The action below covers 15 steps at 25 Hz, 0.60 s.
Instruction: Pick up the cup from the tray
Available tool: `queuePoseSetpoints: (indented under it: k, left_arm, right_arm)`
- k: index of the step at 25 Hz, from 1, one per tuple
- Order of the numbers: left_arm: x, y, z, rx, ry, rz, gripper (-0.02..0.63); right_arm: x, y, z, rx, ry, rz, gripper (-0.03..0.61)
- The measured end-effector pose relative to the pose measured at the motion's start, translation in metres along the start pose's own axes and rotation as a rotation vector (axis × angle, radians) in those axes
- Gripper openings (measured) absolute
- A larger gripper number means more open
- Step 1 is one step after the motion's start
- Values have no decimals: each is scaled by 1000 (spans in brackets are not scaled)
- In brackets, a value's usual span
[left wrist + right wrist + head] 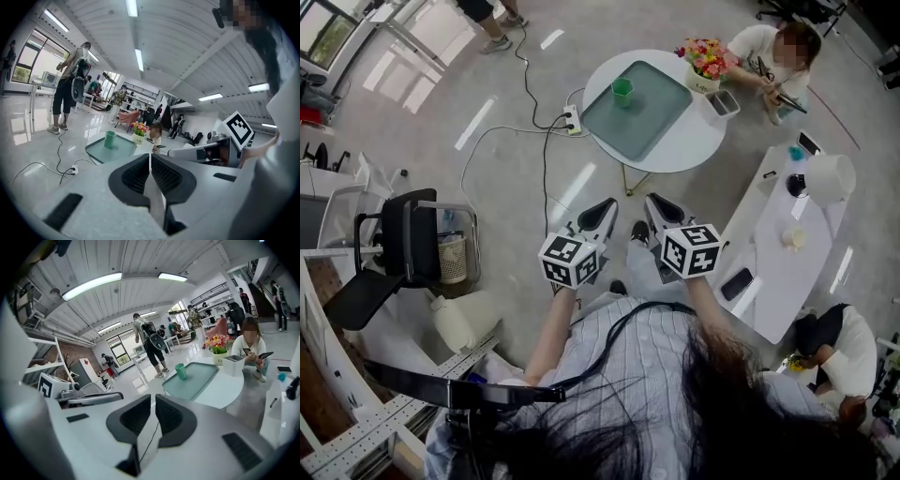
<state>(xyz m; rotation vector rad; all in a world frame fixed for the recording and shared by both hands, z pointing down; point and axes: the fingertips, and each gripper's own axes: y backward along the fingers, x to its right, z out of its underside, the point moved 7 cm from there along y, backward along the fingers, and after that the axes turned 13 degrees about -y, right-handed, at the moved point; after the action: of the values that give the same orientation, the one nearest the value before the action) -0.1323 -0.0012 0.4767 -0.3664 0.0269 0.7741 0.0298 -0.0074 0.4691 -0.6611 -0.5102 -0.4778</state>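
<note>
Head view: round white table (703, 141) on the far side of the floor, well apart from both grippers. On it, a teal tray (647, 117), shallow, with rounded corners. The green cup (622, 91) stands upright toward the tray's far-left corner and is the only thing on the tray. Also on the table, right of the tray: a pot of flowers (705, 58) and a small white box (723, 103). On the floor left of the table lies a power strip (573, 119) with trailing cables. A person crouches at the table's far right. Left gripper (602, 211): held near, pointing toward the table, jaws closed pad to pad and nothing between them, as its own view confirms. Right gripper (661, 208): just beside the left and pointing the same way, jaws drawn together to a mere slit with nothing in it. Handling estimate for the cup: small, tapered and thin-walled, probably plastic and apparently empty, so light and fairly stiff. Its sides look smooth enough to slip, and it would tip easily if nudged. Suggested hold: across the body at about mid-height, one pad on each side, jaws opened wider than the cup beforehand. A pinch on the rim, one pad inside and one outside, would also serve. The pick has not begun.
</note>
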Motion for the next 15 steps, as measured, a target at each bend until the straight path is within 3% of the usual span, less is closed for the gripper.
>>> queuePoseSetpoints:
  k: [15]
  left_arm:
    - [-58,-106,-48,-28,-6,-62,15]
  right_arm:
    - [57,-77,-97,-50,16,-77,48]
